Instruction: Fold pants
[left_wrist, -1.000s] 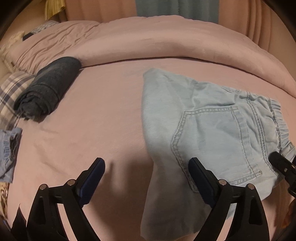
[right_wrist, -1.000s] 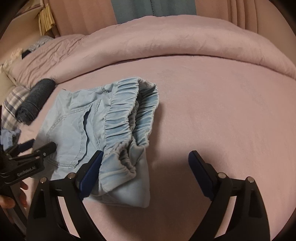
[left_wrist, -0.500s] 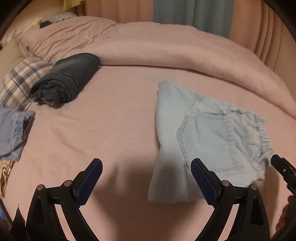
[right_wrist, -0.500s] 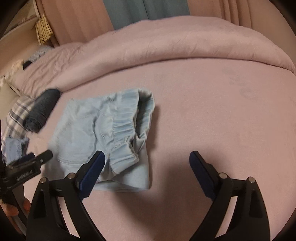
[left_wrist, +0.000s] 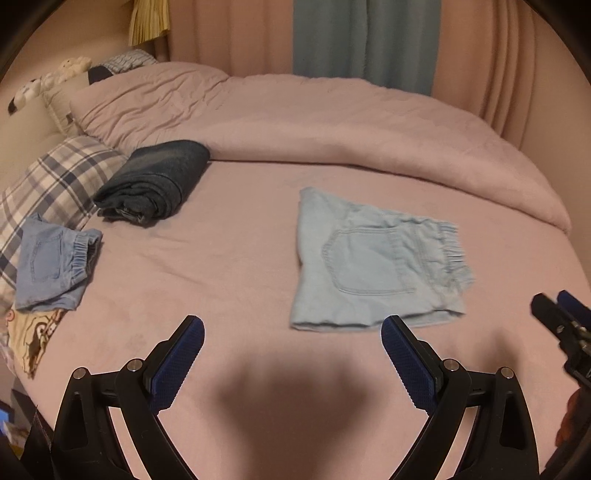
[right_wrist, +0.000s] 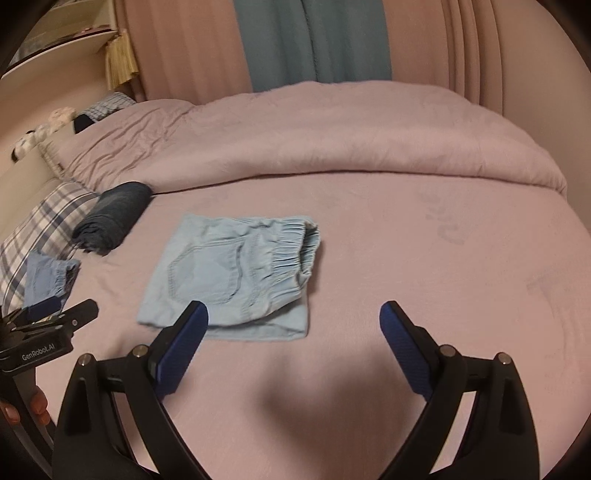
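Observation:
The light blue denim pants lie folded into a flat square on the pink bed sheet, back pocket up, elastic waistband on the right. They also show in the right wrist view. My left gripper is open and empty, held above the sheet just short of the pants' near edge. My right gripper is open and empty, also just short of the near edge. Each gripper shows at the edge of the other's view.
A folded dark denim garment lies at the left by a plaid pillow. A second light blue folded garment lies on the pillow's near end. A bunched pink duvet runs across the back. Curtains hang behind.
Both grippers have pulled back and up from the pants, which now look smaller and farther away. The pants stay folded on the sheet.

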